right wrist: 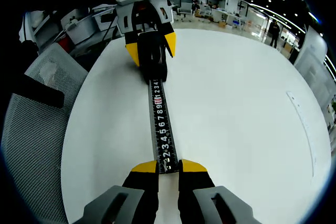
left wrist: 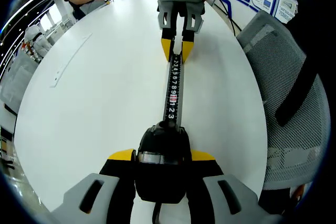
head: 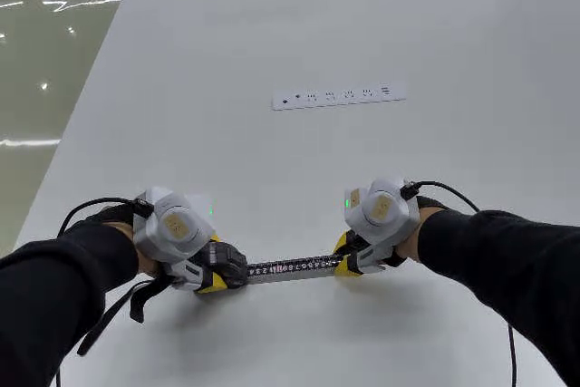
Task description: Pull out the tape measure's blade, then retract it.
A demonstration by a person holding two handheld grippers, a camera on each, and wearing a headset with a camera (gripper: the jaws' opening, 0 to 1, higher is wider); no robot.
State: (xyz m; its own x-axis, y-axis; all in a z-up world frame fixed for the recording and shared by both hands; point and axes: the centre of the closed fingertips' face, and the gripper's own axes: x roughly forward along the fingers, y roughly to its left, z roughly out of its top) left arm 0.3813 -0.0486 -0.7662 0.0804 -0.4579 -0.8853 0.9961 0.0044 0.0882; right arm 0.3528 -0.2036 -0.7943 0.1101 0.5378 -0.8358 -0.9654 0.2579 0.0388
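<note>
Left tongs (left wrist: 163,157) pinch the black tape measure case (left wrist: 163,169) from both sides. The case is low over the near edge of the worktop (head: 272,151); cannot tell if it touches. Blade (left wrist: 172,85) is part out, numbers up, running straight from the case mouth to the right tongs (right wrist: 168,167), which are pressed together on the blade's end. So the tape measure hangs between the two tongs, close to the person.

Judged step: pull-out under way with a short run of blade showing, retract not yet done.

To do it well:
- Draw the right tongs away along the blade's own line, with no twist or lift, so it doesn't kink or slip the pinch.
- Hold the case steady and square, mouth aimed at the right tongs.
- The bite on the end looks thin, so pull slow and even.
- For the retract, walk the end back rather than release it, since it could snap back.

Further out a white power strip (head: 338,95) lies on the worktop, well apart from the work and not in the way. Mesh chair (left wrist: 283,77) stands beside the worktop.
</note>
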